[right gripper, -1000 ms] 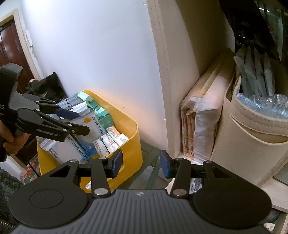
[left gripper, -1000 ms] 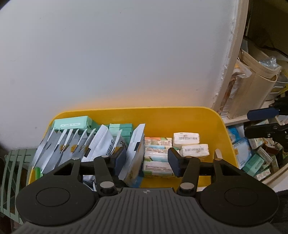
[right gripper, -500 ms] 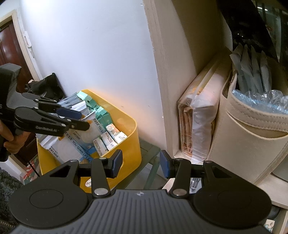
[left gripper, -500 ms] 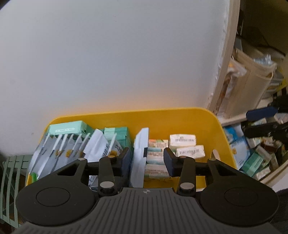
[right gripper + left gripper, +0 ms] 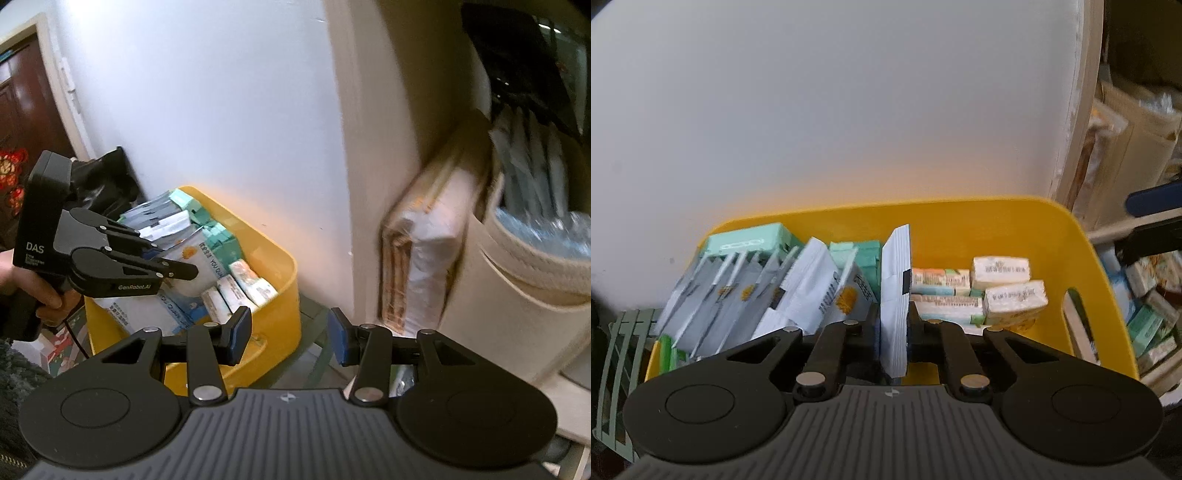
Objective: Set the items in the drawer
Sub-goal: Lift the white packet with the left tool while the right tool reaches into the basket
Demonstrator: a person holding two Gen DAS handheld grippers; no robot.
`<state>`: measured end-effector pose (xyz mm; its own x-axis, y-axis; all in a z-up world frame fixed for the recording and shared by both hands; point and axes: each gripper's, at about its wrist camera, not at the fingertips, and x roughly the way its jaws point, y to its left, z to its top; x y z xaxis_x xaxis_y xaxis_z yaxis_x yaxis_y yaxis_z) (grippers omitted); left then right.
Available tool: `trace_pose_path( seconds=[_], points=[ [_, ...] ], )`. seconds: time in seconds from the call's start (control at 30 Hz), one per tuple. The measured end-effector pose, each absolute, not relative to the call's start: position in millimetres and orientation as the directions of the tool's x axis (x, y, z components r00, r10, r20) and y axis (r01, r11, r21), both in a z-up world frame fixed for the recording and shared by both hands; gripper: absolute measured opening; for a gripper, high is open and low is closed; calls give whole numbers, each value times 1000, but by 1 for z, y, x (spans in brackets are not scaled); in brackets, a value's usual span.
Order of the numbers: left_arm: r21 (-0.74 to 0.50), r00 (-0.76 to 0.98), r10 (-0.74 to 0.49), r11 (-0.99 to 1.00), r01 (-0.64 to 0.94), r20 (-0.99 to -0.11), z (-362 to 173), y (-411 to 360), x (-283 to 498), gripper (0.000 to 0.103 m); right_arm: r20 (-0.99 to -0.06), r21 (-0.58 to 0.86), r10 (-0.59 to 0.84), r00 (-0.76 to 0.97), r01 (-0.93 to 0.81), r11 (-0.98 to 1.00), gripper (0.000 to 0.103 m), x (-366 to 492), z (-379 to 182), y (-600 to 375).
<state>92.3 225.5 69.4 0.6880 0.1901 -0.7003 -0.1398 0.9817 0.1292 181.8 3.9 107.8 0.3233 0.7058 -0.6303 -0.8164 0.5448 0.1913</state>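
A yellow bin [image 5: 990, 229] holds white pouches, teal boxes and small tissue packs [image 5: 1001, 267]. My left gripper [image 5: 894, 325] is shut on a white flat pouch [image 5: 895, 280] that stands on edge above the bin's middle. In the right wrist view the left gripper [image 5: 173, 266] hangs over the same bin [image 5: 280, 295] with the white pouch [image 5: 199, 273] in it. My right gripper [image 5: 290, 334] is open and empty, to the right of the bin, in front of the shelf unit. No drawer shows for certain.
A white wall stands behind the bin. A cream shelf post [image 5: 369, 166] stands to the right, with paper packages [image 5: 421, 258] and a cream fabric basket [image 5: 524, 295] on the shelf. More small boxes [image 5: 1148, 317] lie at the right. A green slatted stool [image 5: 617, 350] bears the bin.
My left gripper has closed from wide open onto the white pouch, and the pouch now stands upright between the fingers. My right gripper has drifted a little; its view is blurred.
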Motion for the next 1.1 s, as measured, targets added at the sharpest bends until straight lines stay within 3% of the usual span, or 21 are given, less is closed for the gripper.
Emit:
trace_pose_path(
  seconds=[0.43,0.6,0.97,1.1],
  points=[
    [-138,842,246,927,-350,-481,117,242,21,13,-640,136,745,189,-926,352,52,184,125,64],
    [-209,843,300,881,-425,-447,125,247,-8,13,-662,90,739,124,-966,243,52,185,128,93],
    [-257,805,447,787,-561,-390,140,250,-70,13,-701,-18,713,-7,-999,-27,55,173,133,157],
    [-227,784,505,768,-599,-361,151,249,-97,13,-720,-124,693,-39,-975,-184,55,153,132,174]
  ],
)
